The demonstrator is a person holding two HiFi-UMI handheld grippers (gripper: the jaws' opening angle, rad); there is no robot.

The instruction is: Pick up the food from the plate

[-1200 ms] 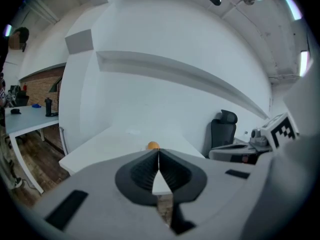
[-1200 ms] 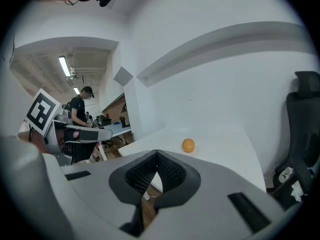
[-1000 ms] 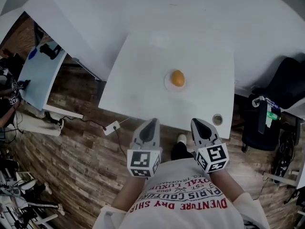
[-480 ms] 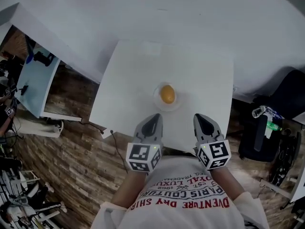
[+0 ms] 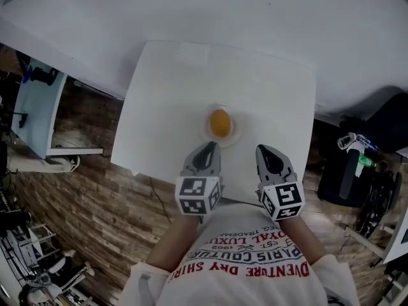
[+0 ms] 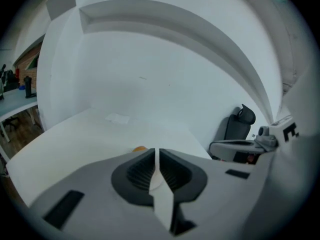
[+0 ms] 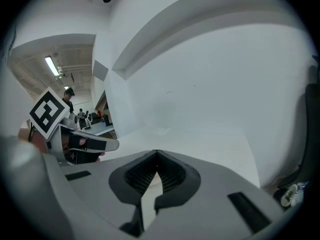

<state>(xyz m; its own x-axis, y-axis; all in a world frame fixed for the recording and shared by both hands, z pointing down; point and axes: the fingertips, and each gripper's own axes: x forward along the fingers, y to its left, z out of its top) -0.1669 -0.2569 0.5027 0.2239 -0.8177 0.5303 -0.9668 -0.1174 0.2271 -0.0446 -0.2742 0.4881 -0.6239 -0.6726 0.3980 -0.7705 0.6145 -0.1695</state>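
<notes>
A white square-topped desk [image 5: 172, 88] stands on a brown wood-plank floor [image 5: 95, 196], with a white wall behind its far edge. On the desk lies a small round white plate [image 5: 238, 132], set nearer the near edge than the far one and about midway between the left and right edges. A rounded orange piece of food [image 5: 220, 122] sits in the middle of the plate; in the left gripper view only a sliver of it [image 6: 140, 148] shows above the gripper body. The left hand-held gripper [image 5: 207, 147] hangs over the near edge of the desk, its tip just beside the near-left rim of the plate but apart from the food. Its own view shows its two ribbed jaws pressed together with nothing between them [image 6: 156, 154]. The right hand-held gripper [image 5: 264, 150] is also over the near edge, right of the plate and a little further from it. Its jaws meet at the tips and hold nothing [image 7: 157, 154]. Each gripper carries a cube with black-and-white square markers, the left one [image 5: 197, 196] and the right one [image 5: 282, 201] both close to the person's white shirt with red print [image 5: 248, 266]. A black office chair [image 6: 240, 124] stands off the desk's right edge, and a pale blue tabletop [image 5: 35, 113] lies beyond the left edge.
</notes>
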